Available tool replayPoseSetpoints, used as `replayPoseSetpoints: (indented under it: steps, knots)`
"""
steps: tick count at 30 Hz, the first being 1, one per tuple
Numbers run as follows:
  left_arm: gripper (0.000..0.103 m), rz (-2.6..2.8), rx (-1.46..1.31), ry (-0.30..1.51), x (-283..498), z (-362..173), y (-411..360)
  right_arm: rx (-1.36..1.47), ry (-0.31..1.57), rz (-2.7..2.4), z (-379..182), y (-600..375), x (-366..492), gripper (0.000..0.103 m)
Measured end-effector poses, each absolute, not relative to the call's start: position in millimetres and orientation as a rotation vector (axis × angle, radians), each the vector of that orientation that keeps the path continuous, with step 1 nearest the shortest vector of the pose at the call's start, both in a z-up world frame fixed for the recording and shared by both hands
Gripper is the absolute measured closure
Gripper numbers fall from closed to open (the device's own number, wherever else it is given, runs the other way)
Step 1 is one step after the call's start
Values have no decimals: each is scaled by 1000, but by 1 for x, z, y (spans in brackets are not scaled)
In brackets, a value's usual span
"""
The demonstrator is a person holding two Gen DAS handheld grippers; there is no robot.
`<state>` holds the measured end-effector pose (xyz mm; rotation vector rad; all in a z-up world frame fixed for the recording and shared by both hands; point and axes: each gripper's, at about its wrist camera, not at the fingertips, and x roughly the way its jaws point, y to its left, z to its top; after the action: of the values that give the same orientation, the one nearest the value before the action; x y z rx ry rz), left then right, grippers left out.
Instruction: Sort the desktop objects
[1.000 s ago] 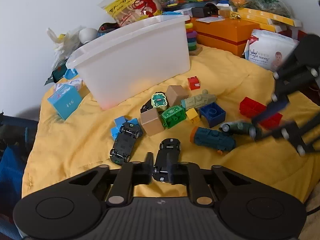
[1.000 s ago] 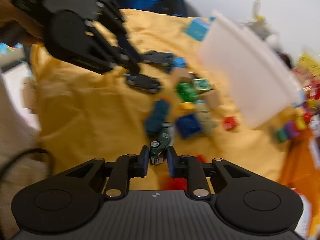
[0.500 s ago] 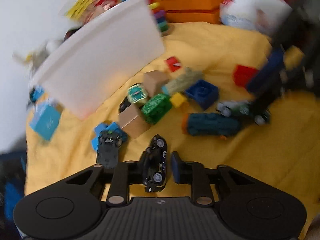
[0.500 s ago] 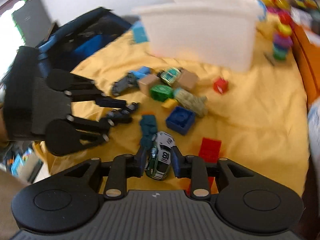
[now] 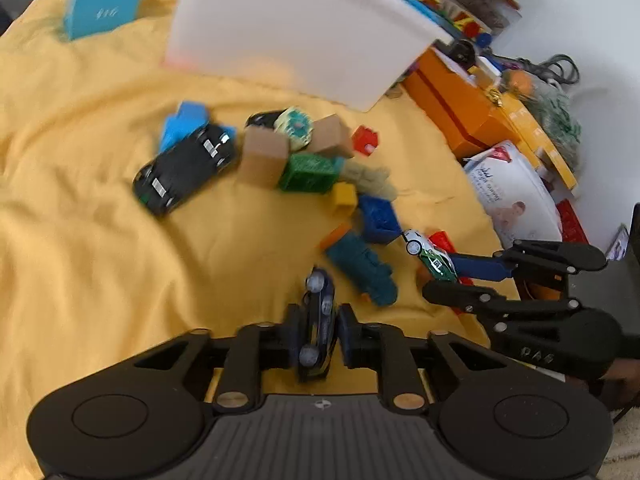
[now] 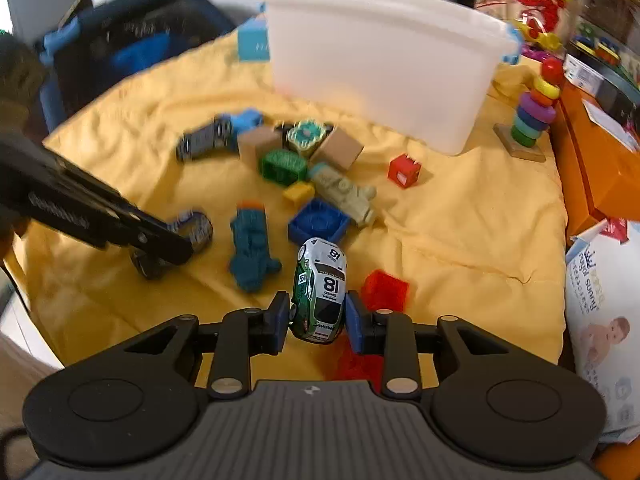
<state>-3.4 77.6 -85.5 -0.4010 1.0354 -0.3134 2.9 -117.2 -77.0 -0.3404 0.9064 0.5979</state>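
While both tongs are raised over the yellow cloth (image 6: 460, 216), each pinches one toy car.

Left tongs (image 5: 318, 334): closed on a dark blue car (image 5: 319, 320), gripped by its sides, nose pointing away. Right tongs (image 6: 318, 320): closed on a green-and-white car (image 6: 322, 288) numbered 18. On the cloth: black car (image 5: 184, 166), teal train (image 6: 252, 248), blue brick (image 6: 318, 222), red brick (image 6: 386, 290), red cube (image 6: 404, 170), green block (image 6: 284, 166), two tan blocks, yellow brick (image 6: 298, 192), olive toy vehicle (image 6: 346, 192). Behind the heap: white bin (image 6: 384, 68); ring stacker (image 6: 534, 114) to its right.
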Motion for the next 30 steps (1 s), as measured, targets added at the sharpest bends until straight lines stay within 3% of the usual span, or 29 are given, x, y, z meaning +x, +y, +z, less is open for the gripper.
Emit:
replayPoseSetpoints:
  steps: [4,7,14,17,20,21,23,30]
  knots:
    - [53,-255,-303,1001,-13,-72,75,-320,923,628,-82,-115,1,62]
    - [51,-230,-184,979,-14,-63,66,-290,927,613,-79,-117,3,63]
    - [51,-238,53,989,-16,-71,37,-247,949,621,-86,-118,6,60]
    - [52,-240,74,996,-15,-76,32,-281,936,627,-88,-116,4,68]
    - [61,-229,107,983,-16,-76,30,-290,917,636,-90,-117,2,70]
    - [69,-220,115,976,-16,-76,30,-291,913,639,-90,-117,1,70]
    - [69,-221,97,973,-15,-73,30,-283,918,642,-88,-119,2,70]
    - [69,-205,58,810,-12,-15,43,-235,790,673,-38,-125,5,70]
